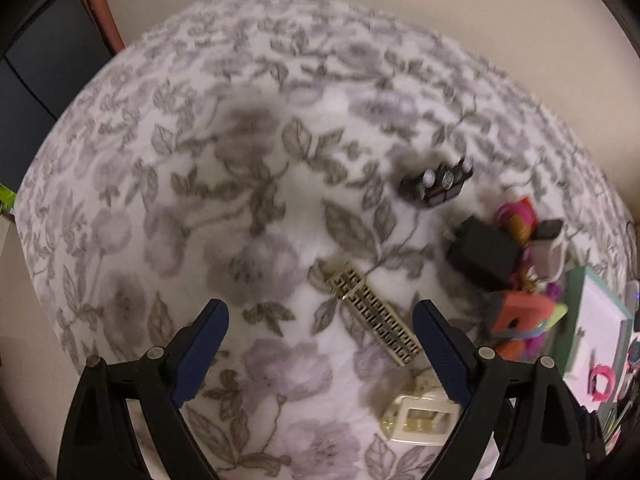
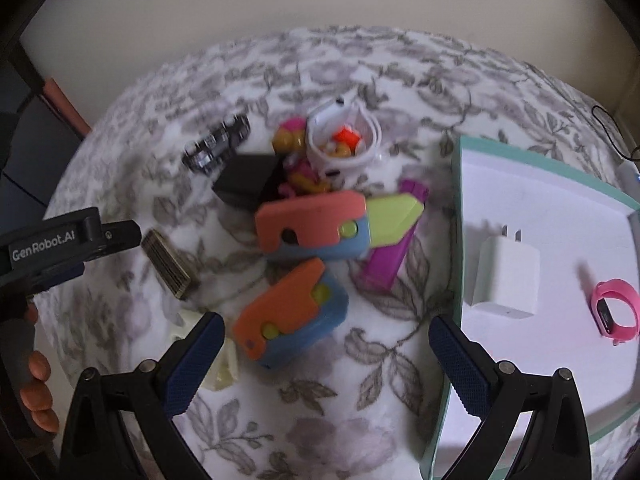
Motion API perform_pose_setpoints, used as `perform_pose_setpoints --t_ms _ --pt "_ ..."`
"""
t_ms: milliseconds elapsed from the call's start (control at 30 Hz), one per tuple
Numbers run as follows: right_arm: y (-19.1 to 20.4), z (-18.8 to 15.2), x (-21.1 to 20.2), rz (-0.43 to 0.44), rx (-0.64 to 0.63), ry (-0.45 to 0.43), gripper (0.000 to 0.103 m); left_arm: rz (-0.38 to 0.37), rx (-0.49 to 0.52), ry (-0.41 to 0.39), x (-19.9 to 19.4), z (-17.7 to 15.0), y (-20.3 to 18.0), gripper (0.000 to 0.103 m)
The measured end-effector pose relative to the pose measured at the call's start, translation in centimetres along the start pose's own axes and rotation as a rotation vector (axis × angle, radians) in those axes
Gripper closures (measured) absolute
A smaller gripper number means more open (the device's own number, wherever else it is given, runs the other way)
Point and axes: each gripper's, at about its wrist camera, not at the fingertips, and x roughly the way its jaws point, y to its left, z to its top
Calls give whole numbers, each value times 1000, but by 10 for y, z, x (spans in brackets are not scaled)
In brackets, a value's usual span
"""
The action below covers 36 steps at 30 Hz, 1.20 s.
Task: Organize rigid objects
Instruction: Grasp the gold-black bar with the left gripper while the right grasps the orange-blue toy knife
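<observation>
My L gripper (image 1: pixel 320 344): jaws wide, empty, over floral cloth (image 1: pixel 260 200); gold patterned bar (image 1: pixel 374 316) just ahead betw. tips. My R gripper (image 2: pixel 326 360): jaws wide, empty; orange-blue toy (image 2: pixel 292 312) nearest, second toy (image 2: pixel 312 224) beyond. White charger (image 2: pixel 504 276), pink band (image 2: pixel 616 312) in tray (image 2: pixel 456 240), R side.

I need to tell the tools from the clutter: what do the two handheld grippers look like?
Both the left gripper and the right gripper have matte black angular frames, silver pivot pins and dark blue textured pads on the jaws. The left gripper's body carries white "GenRobot.AI" lettering.
</observation>
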Motion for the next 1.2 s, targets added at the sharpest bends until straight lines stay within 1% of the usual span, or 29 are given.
perform_pose_setpoints --t_ms 67,133,200,300,400,567,667,733,800,1033,1200 --pt "-1 -1 4 6 -10 19 0 -3 28 28 7 -1 -3 10" --pt "0 -3 7 8 -32 42 0 -19 56 39 10 -2 -7 10" --pt "2 -5 10 -16 -60 53 0 -27 78 50 11 -2 -10 10" --pt "6 -8 14 -44 -109 68 0 -20 122 63 14 -6 -15 9" --pt "10 -10 16 -43 -137 77 1 -28 172 75 17 -10 -22 9" --pt "9 -9 22 -46 -144 78 1 -48 237 101 27 -16 -34 9" --pt "10 -7 27 -32 -141 76 1 -33 283 113 35 -16 -40 9" --pt "8 -7 29 -26 -143 75 1 -49 304 116 39 -15 -43 9" --pt "10 -7 31 -22 -143 74 2 -52 338 116 44 -14 -48 9" --pt "14 1 40 -15 -142 73 2 -24 460 84 60 -13 -73 9" --pt "12 4 41 -6 -135 69 2 -20 509 27 65 -2 -83 9"
